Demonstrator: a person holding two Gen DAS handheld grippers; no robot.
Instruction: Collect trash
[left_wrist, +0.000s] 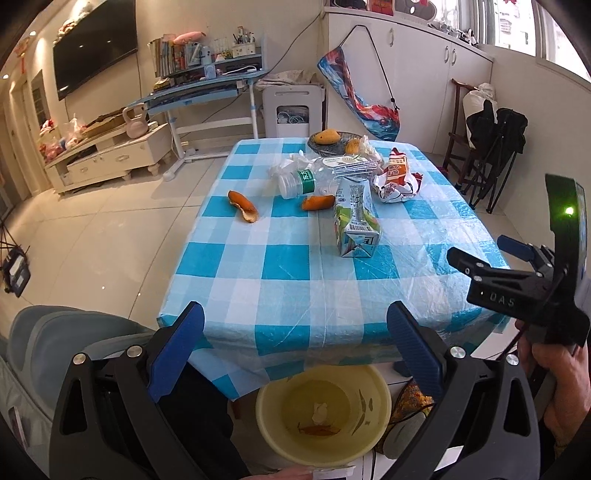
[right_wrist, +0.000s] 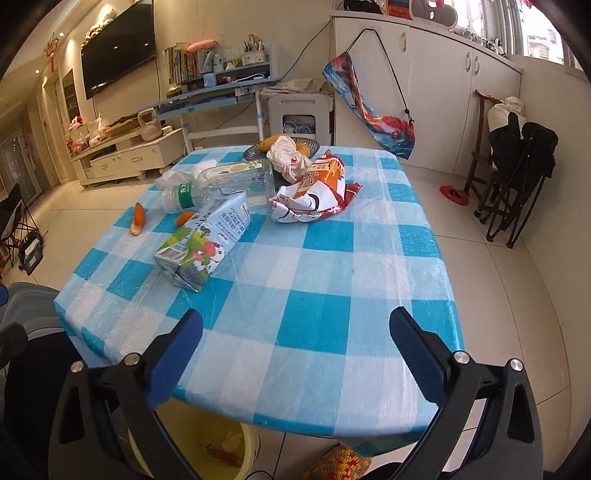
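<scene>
1. Reaching for the nearest piece of trash is judged the step in hand: the milk carton (right_wrist: 205, 242) lies on its side on the checked tablecloth (right_wrist: 321, 306), left of centre in the right wrist view, and is the closest item to both tools
2. Right gripper (right_wrist: 295, 354): fingers spread wide, nothing between them, over the near edge of the table at the bottom of the frame; the carton sits up and to the left of the left fingertip, well apart
3. Left gripper (left_wrist: 295, 350): fingers likewise wide apart and empty, above the yellow basin (left_wrist: 325, 413) at bottom centre, which already holds a few scraps
4. Advice: close across the carton's narrow faces, not its length
5. Remaining in mid-frame: plastic bottle (left_wrist: 299, 182), orange peel (left_wrist: 242, 206), crumpled snack wrapper (right_wrist: 317, 195)
</scene>
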